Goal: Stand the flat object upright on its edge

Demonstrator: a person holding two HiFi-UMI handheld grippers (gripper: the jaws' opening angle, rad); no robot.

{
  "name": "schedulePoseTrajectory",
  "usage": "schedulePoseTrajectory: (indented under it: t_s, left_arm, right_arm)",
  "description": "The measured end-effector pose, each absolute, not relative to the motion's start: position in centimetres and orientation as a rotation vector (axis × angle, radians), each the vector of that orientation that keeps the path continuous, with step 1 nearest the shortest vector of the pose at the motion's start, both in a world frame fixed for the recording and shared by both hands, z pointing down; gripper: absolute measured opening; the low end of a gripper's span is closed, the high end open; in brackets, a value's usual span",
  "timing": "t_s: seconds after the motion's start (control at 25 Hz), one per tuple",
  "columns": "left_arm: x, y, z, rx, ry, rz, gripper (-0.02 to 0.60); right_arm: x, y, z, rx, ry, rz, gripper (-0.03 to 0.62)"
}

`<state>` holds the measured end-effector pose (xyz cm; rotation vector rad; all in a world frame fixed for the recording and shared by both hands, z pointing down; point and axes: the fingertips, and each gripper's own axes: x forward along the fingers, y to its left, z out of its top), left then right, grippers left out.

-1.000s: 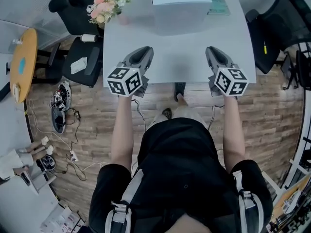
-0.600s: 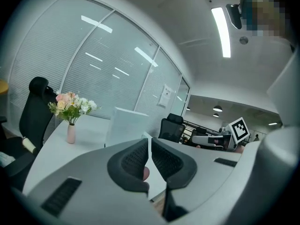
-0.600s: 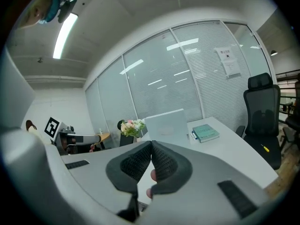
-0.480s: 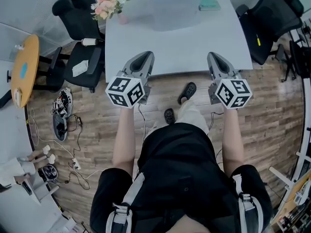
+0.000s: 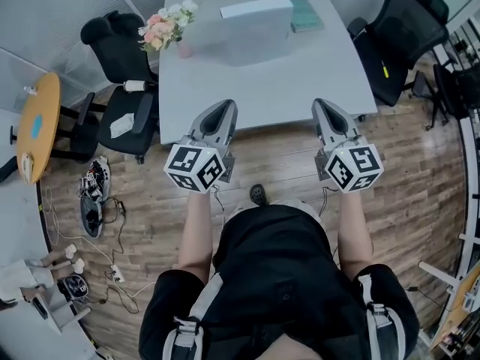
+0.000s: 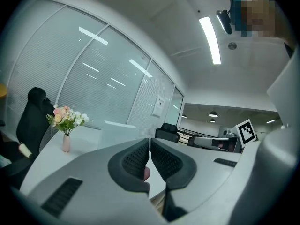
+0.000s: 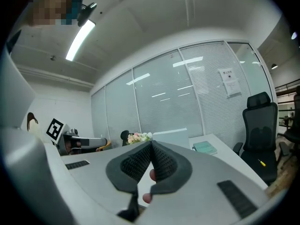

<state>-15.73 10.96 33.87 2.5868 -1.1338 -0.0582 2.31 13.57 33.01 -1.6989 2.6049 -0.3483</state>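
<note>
As it stands upright, white slab (image 5: 255,30) thin, rectangular, smooth.

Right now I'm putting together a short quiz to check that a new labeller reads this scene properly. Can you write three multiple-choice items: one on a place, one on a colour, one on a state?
1. Where does the teal book lie?
A. on the table, beside the white panel
B. on the floor
C. on a chair seat

2. What colour is the vase under the flowers?
A. blue
B. pink
C. black

3. How does the white panel stand?
A. flat on its face
B. upright on its edge
C. leaning against the vase

Answers:
1 A: the head view shows the book at the table's far end, by the panel's right end.
2 B: the left gripper view shows it as pale pink.
3 B: both gripper views show its face rising from the tabletop.
</note>
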Motion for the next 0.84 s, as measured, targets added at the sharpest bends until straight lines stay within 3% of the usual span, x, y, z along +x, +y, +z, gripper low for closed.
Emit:
schedulePoseTrajectory:
  t_s: [0.84]
  left_arm:
    - [-16.5, 10.9, 33.9, 2.584, -1.12, -0.055, 0.032]
  right_arm:
    - [1.3, 13.5, 32.8, -1.697, 2.629, -0.34, 0.014]
